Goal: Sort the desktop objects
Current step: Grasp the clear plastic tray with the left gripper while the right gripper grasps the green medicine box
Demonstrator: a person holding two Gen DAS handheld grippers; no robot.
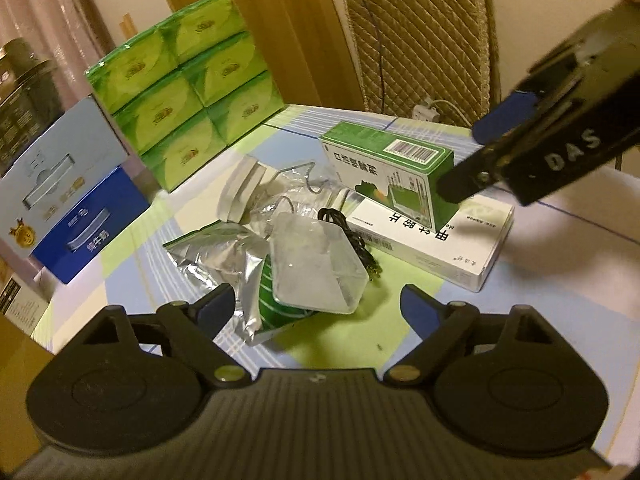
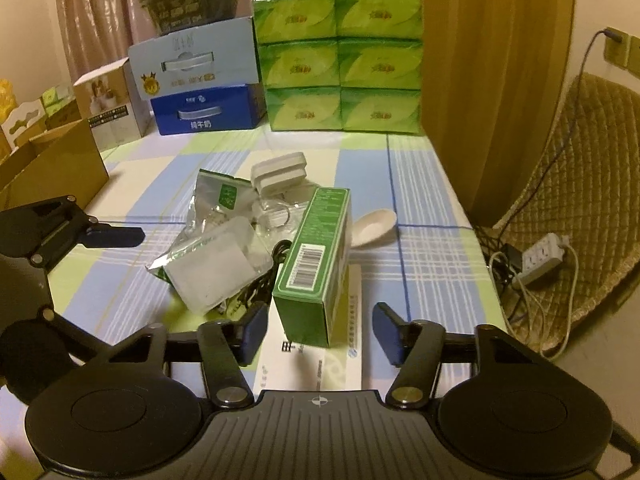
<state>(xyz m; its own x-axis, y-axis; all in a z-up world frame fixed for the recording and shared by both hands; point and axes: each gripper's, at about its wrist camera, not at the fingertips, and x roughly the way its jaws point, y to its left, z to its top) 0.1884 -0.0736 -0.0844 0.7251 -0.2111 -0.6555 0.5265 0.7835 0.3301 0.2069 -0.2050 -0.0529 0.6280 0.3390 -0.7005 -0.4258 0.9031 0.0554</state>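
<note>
Looking through the left wrist view, I see the green box (image 1: pixel 394 176) right of centre, lying on a flat white box (image 1: pixel 436 240). My left gripper (image 1: pixel 316 306) gapes wide and empty at the bottom. In the right wrist view, the green box (image 2: pixel 316 256) sits centre; my right gripper (image 2: pixel 320 330) spreads wide around its near end, pads apart from it.

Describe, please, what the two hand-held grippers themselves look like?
Both match: the left hand-held gripper and right hand-held gripper have matte black ribbed bodies, round black side discs, brass-coloured pivot pins and blue finger pads. White "DAS" lettering marks the right one.
</note>
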